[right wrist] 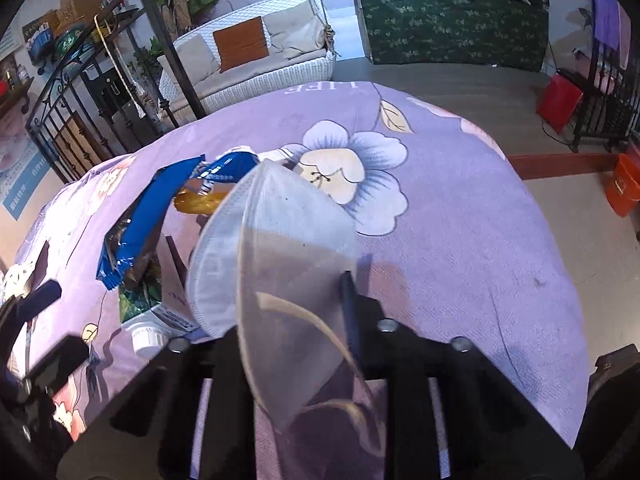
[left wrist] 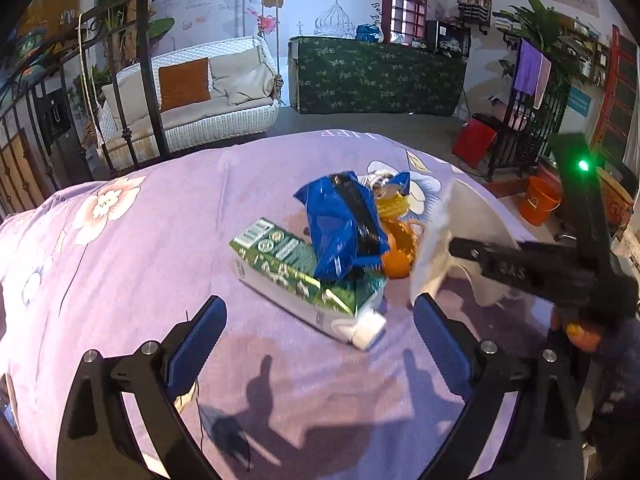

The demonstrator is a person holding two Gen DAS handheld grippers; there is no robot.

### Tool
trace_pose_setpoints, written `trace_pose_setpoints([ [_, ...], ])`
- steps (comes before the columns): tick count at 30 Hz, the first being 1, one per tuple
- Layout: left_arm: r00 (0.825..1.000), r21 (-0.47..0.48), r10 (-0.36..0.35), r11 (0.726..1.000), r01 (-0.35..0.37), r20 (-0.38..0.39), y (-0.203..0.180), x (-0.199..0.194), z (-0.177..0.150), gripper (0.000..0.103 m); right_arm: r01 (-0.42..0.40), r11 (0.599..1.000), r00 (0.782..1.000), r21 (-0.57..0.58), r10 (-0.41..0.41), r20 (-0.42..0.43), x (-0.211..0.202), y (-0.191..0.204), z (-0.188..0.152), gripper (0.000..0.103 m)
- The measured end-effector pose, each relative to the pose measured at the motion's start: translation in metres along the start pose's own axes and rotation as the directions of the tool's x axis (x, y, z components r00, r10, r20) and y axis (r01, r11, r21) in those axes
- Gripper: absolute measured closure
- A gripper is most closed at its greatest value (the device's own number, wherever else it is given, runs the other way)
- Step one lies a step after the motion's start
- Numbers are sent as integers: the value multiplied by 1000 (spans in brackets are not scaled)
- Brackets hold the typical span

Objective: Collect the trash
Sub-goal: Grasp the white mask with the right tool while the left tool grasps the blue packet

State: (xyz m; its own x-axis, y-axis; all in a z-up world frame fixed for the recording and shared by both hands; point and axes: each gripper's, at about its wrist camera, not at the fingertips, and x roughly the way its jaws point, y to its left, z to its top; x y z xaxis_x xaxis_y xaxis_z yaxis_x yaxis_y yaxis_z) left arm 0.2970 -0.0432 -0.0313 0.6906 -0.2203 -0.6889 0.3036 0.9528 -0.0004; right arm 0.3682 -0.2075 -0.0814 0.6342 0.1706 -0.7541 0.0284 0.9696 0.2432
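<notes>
The right tool [right wrist: 316,344] is clenched on a white folded fabric face mask [right wrist: 276,240], light and floppy, pinched near its edge above the purple floral-clothed surface [right wrist: 460,240]. The left tool [left wrist: 320,328] gapes, empty, before the stiff green milk carton [left wrist: 296,276].

"TELEPHONE" – red booth [left wrist: 405,2]

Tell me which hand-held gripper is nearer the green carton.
Left. The left hand-held gripper stands open with the green rectangular carton just ahead between its fingers; the right hand-held gripper, off to the side, pinches a white face mask.
</notes>
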Motion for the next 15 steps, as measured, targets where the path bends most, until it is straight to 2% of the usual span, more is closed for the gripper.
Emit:
trace_pose_setpoints([
  [1, 1000, -1, -1, 1000, 1, -5, -1, 4, 5, 10, 4, 1000, 1000, -1, -4, 7, -1, -2, -1, 93],
  [4, 1000, -5, 2, 1000, -2, -25, -4, 19, 22, 11, 16, 1000, 999, -10, -15, 38, -9, -3, -4, 98],
  [8, 997, 19, 26, 1000, -24, -70, -14, 46, 39, 18, 35, 999, 996, -23, -33, 86, -25, -1, -7, 99],
  [10, 995, 22, 28, 999, -26, -95, -17, 57, 44, 26, 42, 999, 994, -32, -38, 106, -33, 0, -9, 99],
  [12, 992, 14, 35, 999, -34, -119, -16, 66, 46, 42, 45, 998, 992, -35, -41, 123, -40, -2, -11, 99],
  [13, 992, 3, 28, 1000, -27, -122, -15, 68, 45, 46, 42, 999, 991, -33, -38, 126, -43, -4, -12, 99],
  [15, 993, -9, 32, 999, -33, -113, -14, 67, 42, 64, 33, 999, 991, -27, -30, 128, -48, -8, -13, 99],
])
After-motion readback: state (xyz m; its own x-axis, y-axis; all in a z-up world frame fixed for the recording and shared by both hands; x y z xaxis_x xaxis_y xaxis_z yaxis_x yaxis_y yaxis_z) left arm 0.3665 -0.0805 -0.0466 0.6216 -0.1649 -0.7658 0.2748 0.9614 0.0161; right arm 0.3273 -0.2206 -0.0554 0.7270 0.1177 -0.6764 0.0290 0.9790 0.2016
